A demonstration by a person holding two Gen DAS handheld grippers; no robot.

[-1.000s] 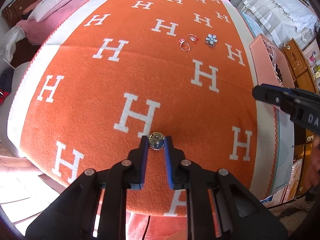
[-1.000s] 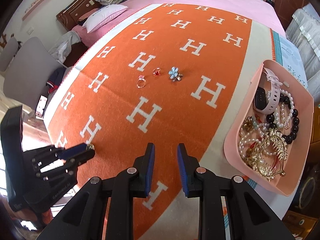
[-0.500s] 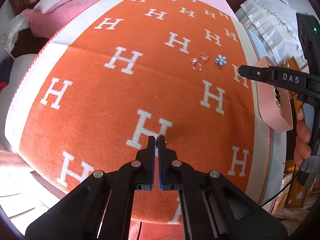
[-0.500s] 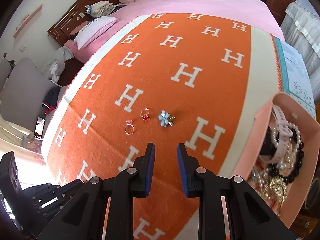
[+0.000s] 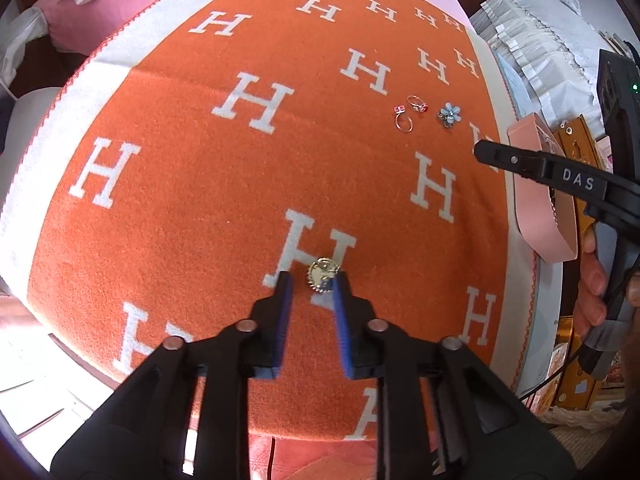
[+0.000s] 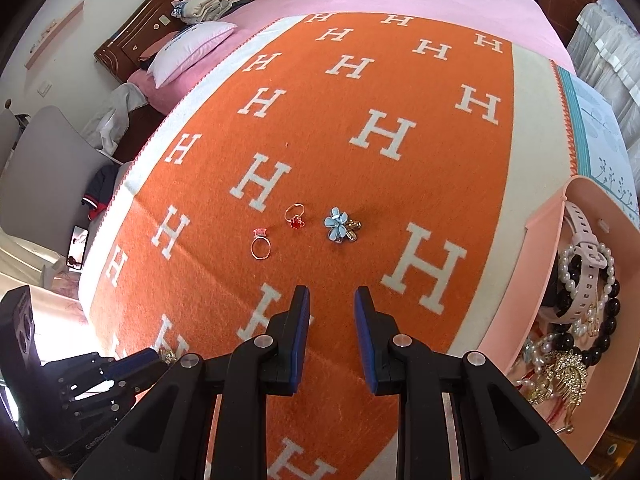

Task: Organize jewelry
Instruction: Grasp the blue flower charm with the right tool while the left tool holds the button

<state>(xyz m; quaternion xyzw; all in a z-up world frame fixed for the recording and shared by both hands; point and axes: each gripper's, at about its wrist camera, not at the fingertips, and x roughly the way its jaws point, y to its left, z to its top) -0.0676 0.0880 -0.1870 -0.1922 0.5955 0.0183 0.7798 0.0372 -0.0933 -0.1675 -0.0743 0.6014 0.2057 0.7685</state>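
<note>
My left gripper (image 5: 311, 280) is open, and a round gold brooch (image 5: 323, 275) lies on the orange blanket between its fingertips, against the right one. Farther off lie a pink-stone ring (image 5: 403, 119), a red-stone ring (image 5: 417, 104) and a blue flower brooch (image 5: 449, 114). My right gripper (image 6: 331, 300) is open and empty, just short of the same pink-stone ring (image 6: 261, 245), red-stone ring (image 6: 295, 217) and flower brooch (image 6: 339, 225). The pink tray (image 6: 516, 280) at the right holds a watch, pearls, black beads and gold pieces.
The orange blanket (image 6: 360, 184) with white H marks covers a pink bed. A pillow (image 6: 188, 50) and a wooden headboard are at the far left. The pink tray (image 5: 532, 216) sits at the blanket's right edge, behind the right gripper's arm (image 5: 560, 178).
My left gripper shut on the gold brooch half a second ago and has now opened, with the brooch lying between its fingers. My right gripper moved forward toward the rings and flower brooch.
</note>
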